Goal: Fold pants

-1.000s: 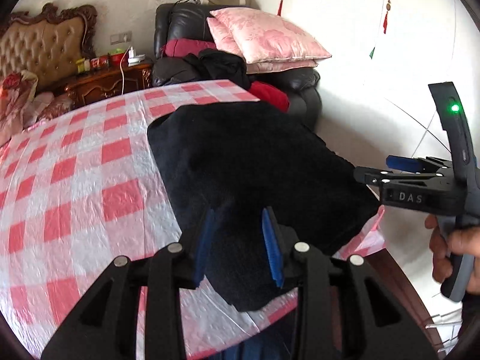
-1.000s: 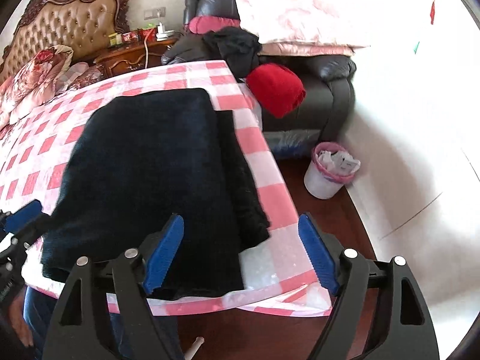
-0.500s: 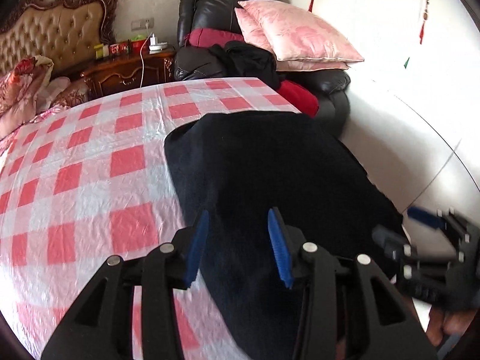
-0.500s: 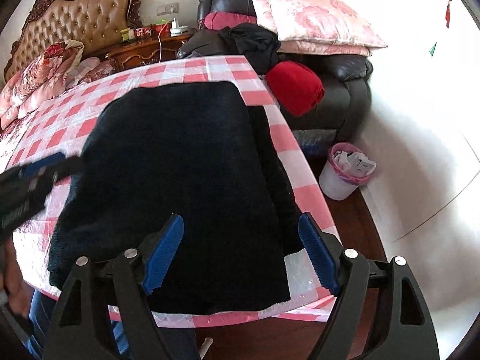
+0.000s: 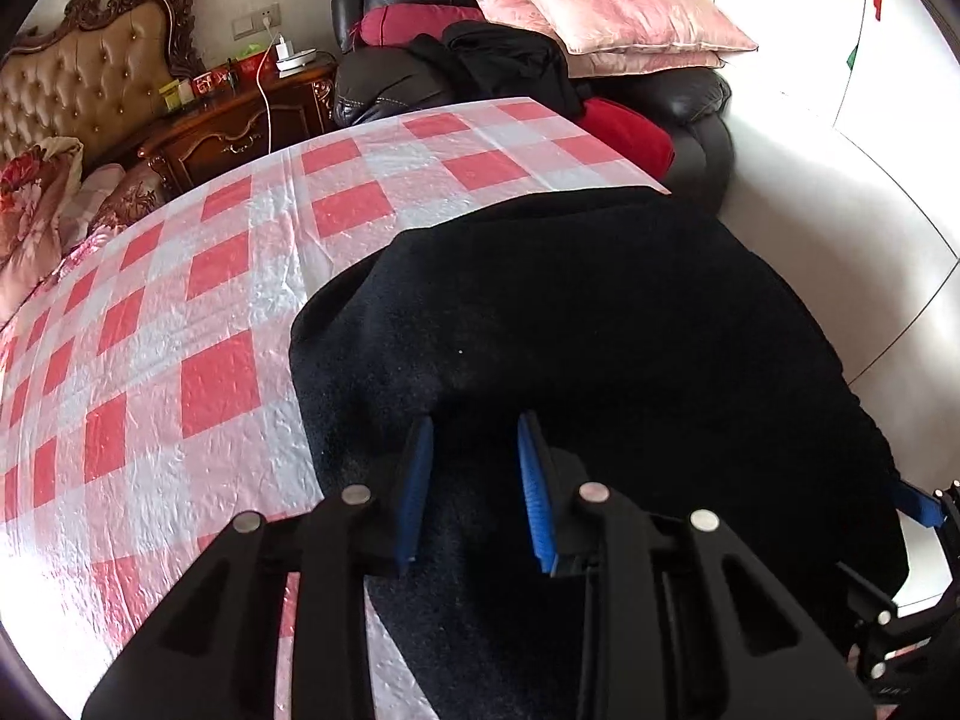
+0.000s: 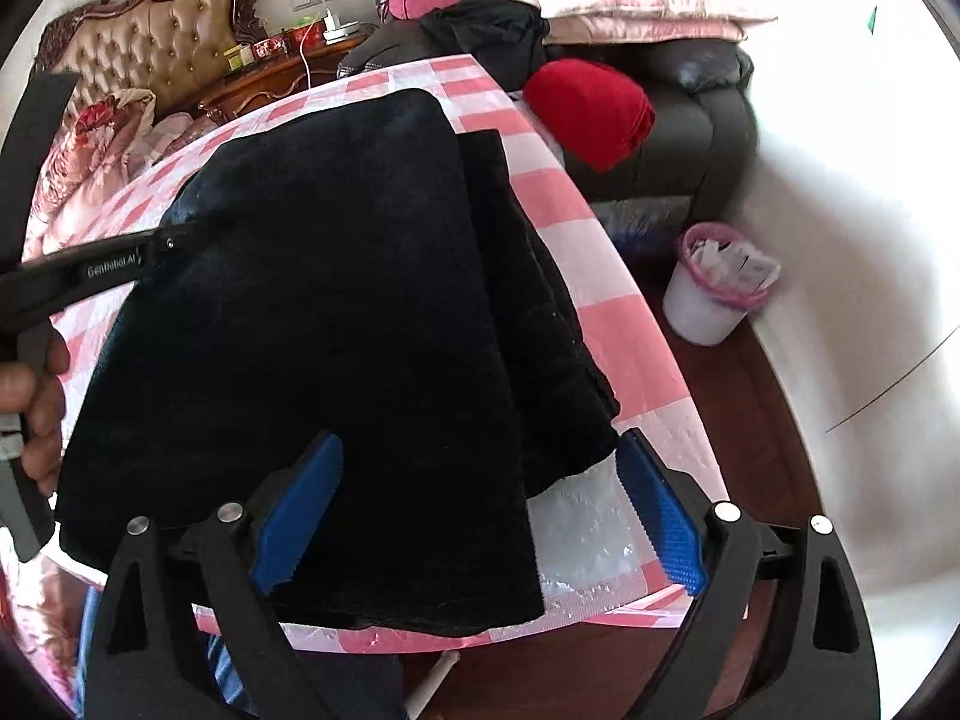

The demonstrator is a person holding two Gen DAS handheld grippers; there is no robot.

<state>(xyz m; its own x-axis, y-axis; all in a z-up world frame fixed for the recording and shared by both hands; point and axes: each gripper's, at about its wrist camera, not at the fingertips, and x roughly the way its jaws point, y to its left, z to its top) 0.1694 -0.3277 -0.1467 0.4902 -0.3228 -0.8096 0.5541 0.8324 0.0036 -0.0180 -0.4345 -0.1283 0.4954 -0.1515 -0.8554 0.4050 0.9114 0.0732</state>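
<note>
Pants (image 6: 336, 324) lie folded at the tabletop's (image 5: 198, 312) near corner; left tongs (image 5: 474, 480) closing over the fabric, right tongs (image 6: 474, 516) opening, nothing gripped.

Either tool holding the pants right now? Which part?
Nothing held. Left tool is closing over the pants, right tool opening astride their near corner.
</note>
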